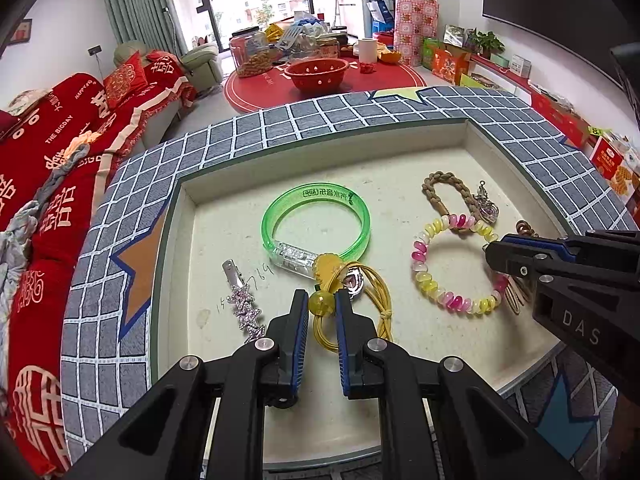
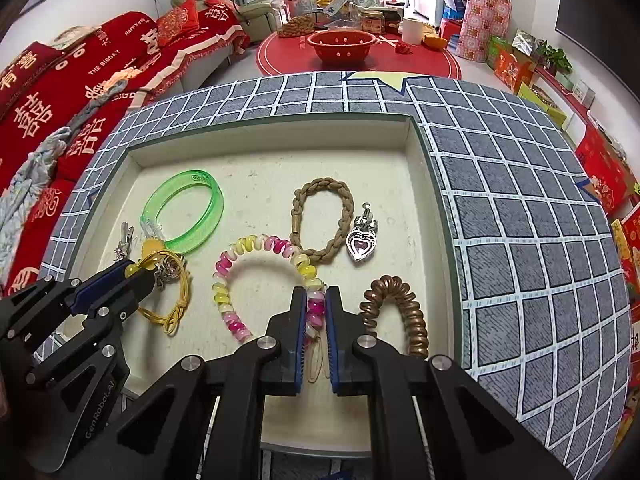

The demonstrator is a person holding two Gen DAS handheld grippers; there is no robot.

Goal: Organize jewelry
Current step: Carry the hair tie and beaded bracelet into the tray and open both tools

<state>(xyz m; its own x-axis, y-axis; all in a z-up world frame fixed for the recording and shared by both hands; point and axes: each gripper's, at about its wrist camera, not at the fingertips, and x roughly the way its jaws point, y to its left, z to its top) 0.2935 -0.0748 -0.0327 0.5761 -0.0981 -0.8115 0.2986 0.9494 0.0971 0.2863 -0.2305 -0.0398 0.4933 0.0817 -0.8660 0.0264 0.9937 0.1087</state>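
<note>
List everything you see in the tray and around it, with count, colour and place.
tray: one, cream, on grid-patterned cloth
bangle: one, clear green, far left
star hair clip: one, silver, left edge
yellow bead cord: one, yellow, near left
spiral bracelet: one, pink and yellow, centre
braided loop: one, tan, far centre
heart pendant: one, silver, right of braided loop
coil tie: one, bronze, near right
left tool: one, black, shut on yellow bead cord
right tool: one, black, shut on spiral bracelet

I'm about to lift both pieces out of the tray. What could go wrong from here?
The left gripper pinches only a yellow bead of the yellow cord tie; the silver charm lying on it may drag along. The right gripper holds the pink-yellow coil bracelet, which touches the braided brown loop and could shift it.
</note>
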